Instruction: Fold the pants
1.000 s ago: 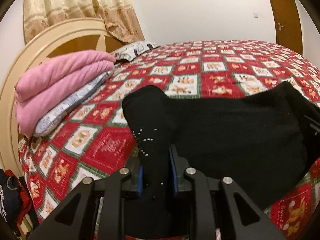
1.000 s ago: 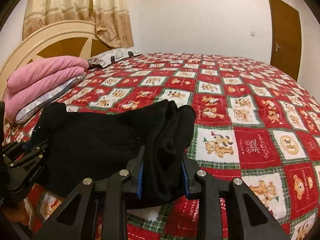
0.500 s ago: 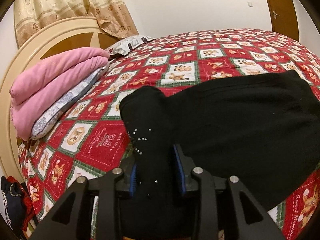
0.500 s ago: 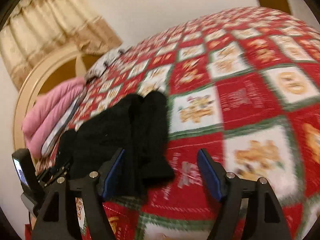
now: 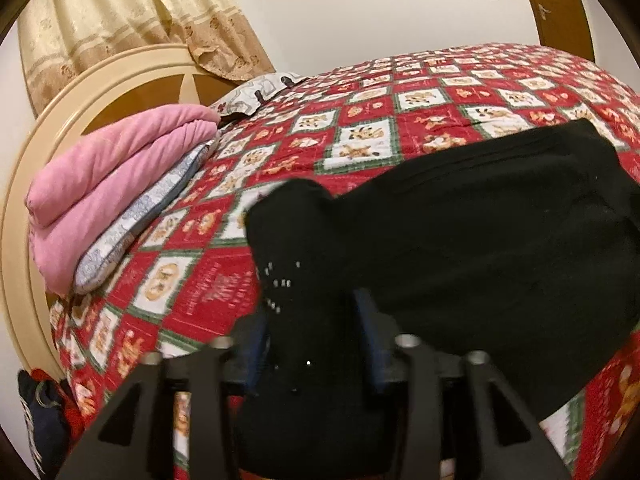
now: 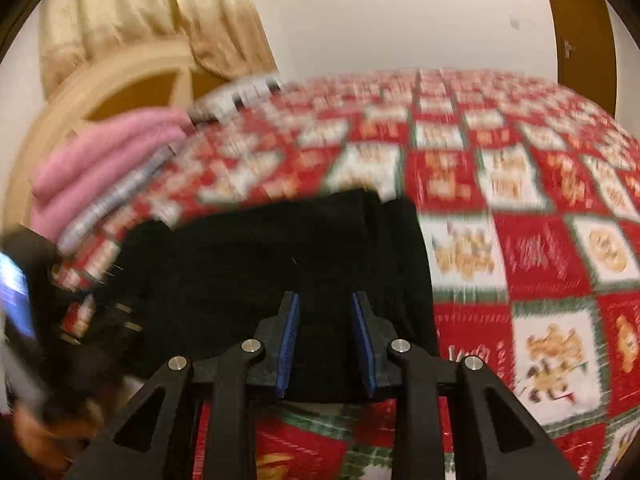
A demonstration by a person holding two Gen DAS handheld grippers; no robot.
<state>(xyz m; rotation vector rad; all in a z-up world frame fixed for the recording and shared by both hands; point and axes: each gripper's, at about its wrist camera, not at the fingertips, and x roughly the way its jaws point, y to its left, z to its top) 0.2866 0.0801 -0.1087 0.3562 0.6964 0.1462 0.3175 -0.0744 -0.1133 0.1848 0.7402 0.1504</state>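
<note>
Black pants (image 5: 480, 240) lie folded across the red patchwork quilt (image 5: 360, 136). A raised bunch of their left end, dotted with small white specks, stands between the fingers of my left gripper (image 5: 310, 304). Its jaws are opening and the pads no longer squeeze the cloth. In the right wrist view the pants (image 6: 280, 248) are a dark, blurred rectangle. My right gripper (image 6: 325, 296) hovers over their near edge, its jaws closing. Both blue pads are bare and only flat black cloth shows in the gap. The left gripper's body (image 6: 36, 280) is a blur at the far left.
A folded pink blanket (image 5: 112, 184) rests on a patterned pillow (image 5: 136, 236) against the cream headboard (image 5: 24, 184). A curtain (image 5: 120, 12) hangs behind, and a wooden door (image 5: 552, 4) is at the far right. Dark clothes (image 5: 40, 412) lie beside the bed, lower left.
My right gripper let go of the pants' right edge, opened wide, swung left over the near edge and is narrowing again. My left jaws have spread apart around the bunched end.
</note>
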